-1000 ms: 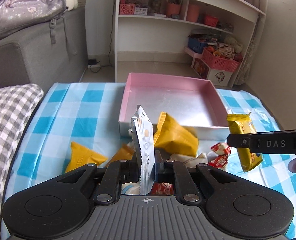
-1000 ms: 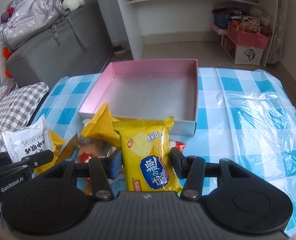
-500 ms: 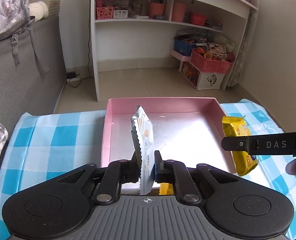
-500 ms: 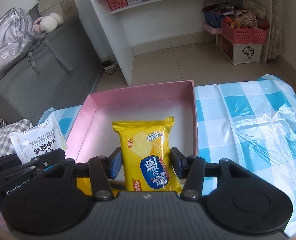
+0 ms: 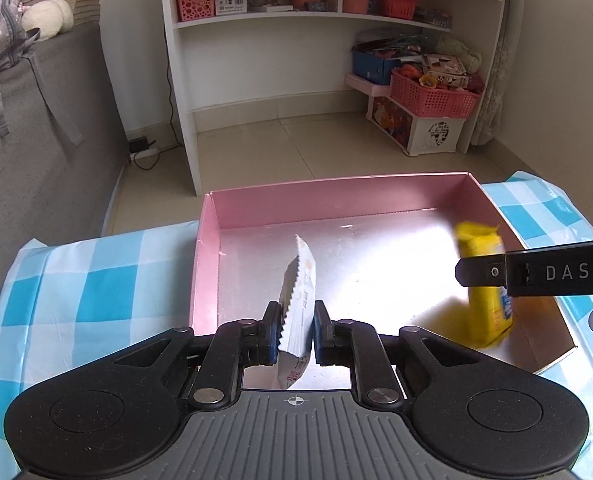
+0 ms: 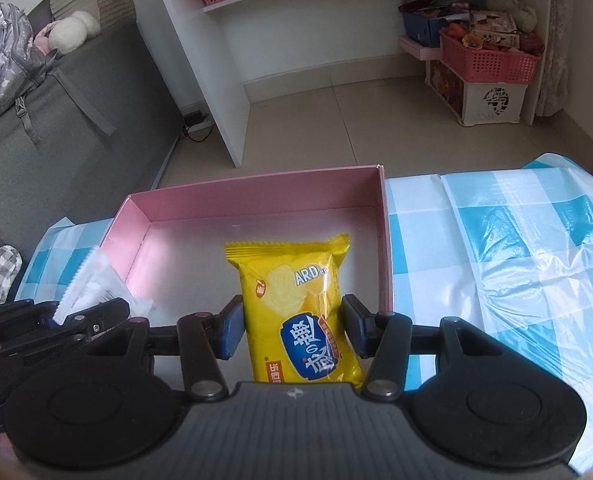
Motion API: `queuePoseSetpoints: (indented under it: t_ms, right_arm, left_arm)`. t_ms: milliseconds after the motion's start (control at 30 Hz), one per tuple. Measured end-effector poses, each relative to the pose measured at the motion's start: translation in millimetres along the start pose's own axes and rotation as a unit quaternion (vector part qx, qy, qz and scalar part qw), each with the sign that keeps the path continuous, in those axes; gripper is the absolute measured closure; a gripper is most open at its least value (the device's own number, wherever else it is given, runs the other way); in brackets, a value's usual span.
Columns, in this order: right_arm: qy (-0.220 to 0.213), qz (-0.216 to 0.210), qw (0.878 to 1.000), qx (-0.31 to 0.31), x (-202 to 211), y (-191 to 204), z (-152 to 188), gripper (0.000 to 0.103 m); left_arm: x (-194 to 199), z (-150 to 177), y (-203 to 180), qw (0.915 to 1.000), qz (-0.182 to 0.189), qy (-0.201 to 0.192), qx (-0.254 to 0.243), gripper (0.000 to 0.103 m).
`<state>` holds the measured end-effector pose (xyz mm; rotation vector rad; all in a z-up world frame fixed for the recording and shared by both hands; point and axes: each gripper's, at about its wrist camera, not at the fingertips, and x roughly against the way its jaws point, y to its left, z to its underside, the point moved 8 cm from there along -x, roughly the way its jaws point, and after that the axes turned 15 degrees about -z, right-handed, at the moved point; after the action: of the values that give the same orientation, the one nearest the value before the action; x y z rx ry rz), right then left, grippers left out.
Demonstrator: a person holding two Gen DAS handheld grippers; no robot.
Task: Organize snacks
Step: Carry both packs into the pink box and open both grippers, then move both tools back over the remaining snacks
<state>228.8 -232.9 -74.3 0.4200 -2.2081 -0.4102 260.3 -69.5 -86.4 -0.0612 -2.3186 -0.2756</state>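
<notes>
Holding: both grippers carry 1 snack packet each over the pink box [image 5: 206,264], which sits on the blue-and-white checked tabletop [image 5: 96,280].
Left gripper [image 5: 295,330]: fingers narrow, pinching a white snack packet [image 5: 298,292] edge-on, serrated seam facing the camera; packet stands upright and tilts slightly right.
White packet position: above the near-left part of the box floor; in the right wrist view it [image 6: 92,284] shows at the left, over the box's left wall, clamped by the left gripper [image 6: 84,314].
Right gripper [image 6: 292,326]: fingers closed onto the sides of a yellow chip packet [image 6: 296,308], blue oval label facing up, top seam pointing away toward the far wall of the box.
Yellow packet position: over the right half of the box [image 6: 380,240]; in the left wrist view it [image 5: 484,280] appears blurred near the right wall, hanging below the right gripper's black finger [image 5: 536,273] marked "DAS". Contact with the box floor cannot be told.
Box interior: pale, shiny floor, pink walls, open top.
Surroundings: white shelf unit [image 5: 256,40] behind, red basket [image 5: 432,94] of items on the floor, grey sofa [image 6: 56,140] at left.
</notes>
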Motion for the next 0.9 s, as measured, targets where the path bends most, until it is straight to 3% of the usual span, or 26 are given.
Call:
queuePoseSetpoints:
  t_ms: [33, 67, 100, 167, 200, 600, 900]
  right_arm:
    - [-0.002, -0.003, 1.000, -0.005, 0.4, -0.5, -0.3, 0.041]
    - [-0.004, -0.005, 1.000, -0.010, 1.3, -0.7, -1.0, 0.034]
    - [-0.009, -0.008, 1.000, -0.012, 3.0, 0.0, -1.4, 0.024]
    - [-0.009, -0.011, 1.000, -0.011, 5.7, 2.6, -1.1, 0.022]
    - [-0.007, -0.012, 1.000, -0.010, 6.8, 3.6, -0.8, 0.021]
    - [-0.014, -0.010, 1.000, 0.002, 34.6, 18.6, 2.3, 0.003]
    - [-0.019, -0.015, 0.999, 0.024, 64.6, 39.0, 19.4, 0.000]
  left_arm:
    - [0.0, 0.5, -1.1, 1.0000, 0.003, 0.001, -0.004, 0.081]
    - [0.3, 0.6, -2.2, 1.0000, 0.003, 0.000, -0.007, 0.071]
    - [0.9, 0.4, -2.7, 1.0000, 0.001, -0.001, -0.009, 0.054]
    - [5.4, -0.4, -2.4, 0.9999, -0.002, -0.012, -0.009, 0.032]
    - [8.1, -1.2, -2.3, 0.9998, -0.002, -0.018, -0.010, 0.028]
    - [41.6, 3.9, 0.8, 0.9998, 0.002, -0.012, -0.014, 0.016]
    - [80.5, 28.2, 14.1, 1.0000, -0.001, 0.000, 0.002, 0.009]
